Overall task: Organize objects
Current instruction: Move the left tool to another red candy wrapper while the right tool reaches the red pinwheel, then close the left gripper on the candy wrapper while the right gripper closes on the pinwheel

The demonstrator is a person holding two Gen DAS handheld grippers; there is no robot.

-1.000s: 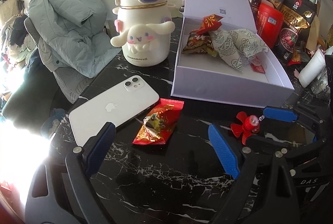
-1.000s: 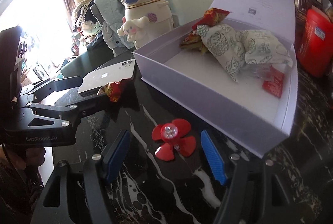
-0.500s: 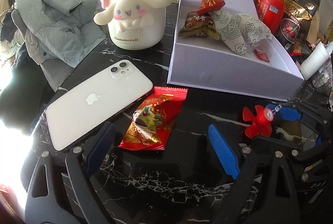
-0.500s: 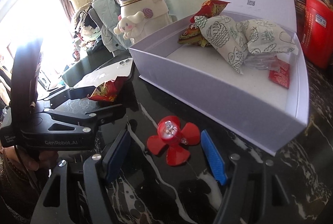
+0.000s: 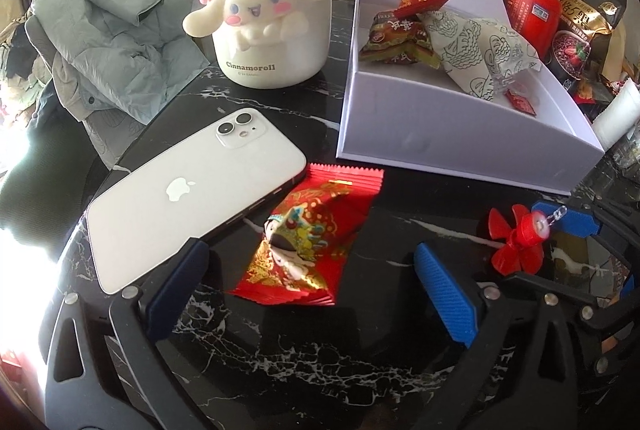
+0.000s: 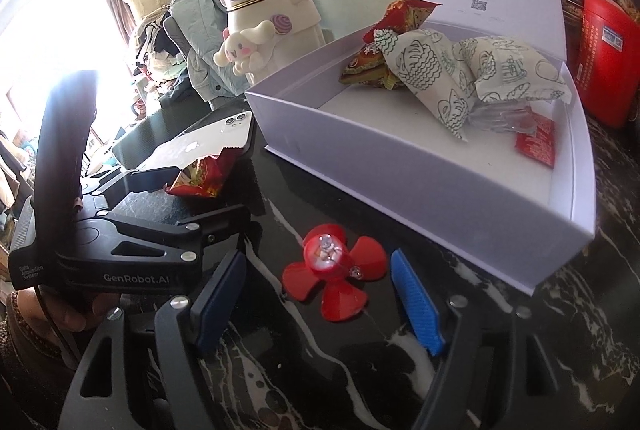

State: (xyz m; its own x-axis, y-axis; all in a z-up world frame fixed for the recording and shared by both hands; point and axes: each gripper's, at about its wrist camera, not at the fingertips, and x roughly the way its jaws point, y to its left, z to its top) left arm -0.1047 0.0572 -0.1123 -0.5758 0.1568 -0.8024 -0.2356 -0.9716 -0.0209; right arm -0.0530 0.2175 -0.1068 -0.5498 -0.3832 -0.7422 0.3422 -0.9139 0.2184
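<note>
Picking two loose items off the worktop point(image 5: 320, 354) for the box, one per hand.

Nearest, left wrist view: left gripper point(image 5: 306, 254) with fingers spread to full width, just opened further, straddling the red candy packet point(image 5: 320, 218). Packet flat on the black marble, no pad pressing on it yet.
- Lower until both pads sit beside the packet, then close slowly across its narrow width.
- Keep the 9 o'clock finger clear of the white phone point(image 5: 192, 190), just beside the packet at 10 o'clock; touching or merely overlapping the wrapper, cannot tell.
- In case of pad contact with the phone, shift toward 3 o'clock before closing.
- Expect slippery, crinkly foil: grip the bulging middle, not the flat sealed ends.

Right wrist view: right gripper point(image 6: 316, 258) with fingers partly open, also just opened further, red fan toy point(image 6: 332, 270) between them on the marble, pads not pressing on it.
- Close on the round hub rather than the thin blades, likely to flex or skid.

Farther out, at 1 o'clock: open white box point(image 5: 440, 146), lid upright, snack packets point(image 5: 396, 38) already inside, bare floor behind the near wall.
- Lift both items well above the near wall before crossing over.

Beyond, at 11 o'clock: cream character bottle point(image 5: 272, 42), outside the path.
</note>
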